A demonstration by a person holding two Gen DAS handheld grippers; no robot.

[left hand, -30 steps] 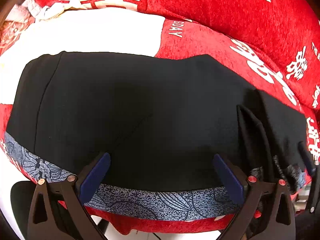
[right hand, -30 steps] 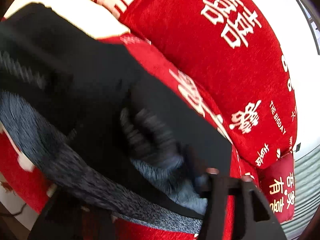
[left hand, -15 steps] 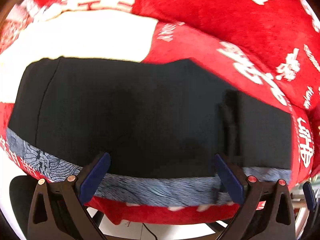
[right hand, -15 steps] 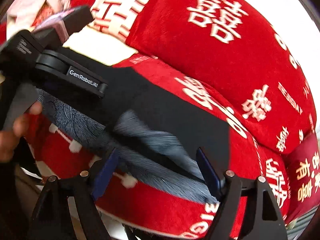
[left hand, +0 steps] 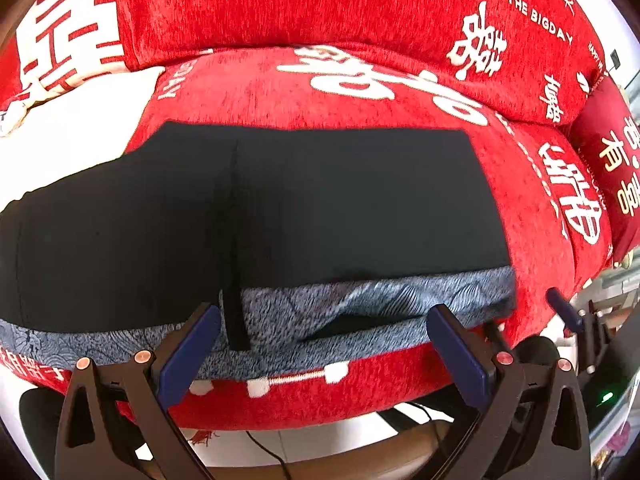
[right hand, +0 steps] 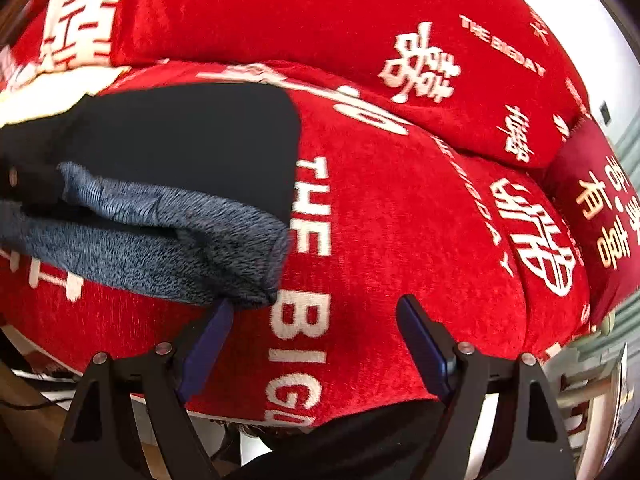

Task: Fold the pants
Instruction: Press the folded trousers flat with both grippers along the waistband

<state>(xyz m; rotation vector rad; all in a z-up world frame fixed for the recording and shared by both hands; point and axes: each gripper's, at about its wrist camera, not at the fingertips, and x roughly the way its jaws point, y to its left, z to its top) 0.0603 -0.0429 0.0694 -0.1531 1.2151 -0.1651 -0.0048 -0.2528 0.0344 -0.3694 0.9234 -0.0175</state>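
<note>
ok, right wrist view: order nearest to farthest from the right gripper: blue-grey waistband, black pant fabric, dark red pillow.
From the right gripper, jaws open and empty:
1. blue-grey waistband, just ahead, left.
2. black pant fabric, beyond it, upper left.
3. dark red pillow, far right.

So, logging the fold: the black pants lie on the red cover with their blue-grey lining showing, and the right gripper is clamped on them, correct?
Not clamped: the right wrist view shows the right gripper open beside the pants, over the red cover. The rest holds.
</note>
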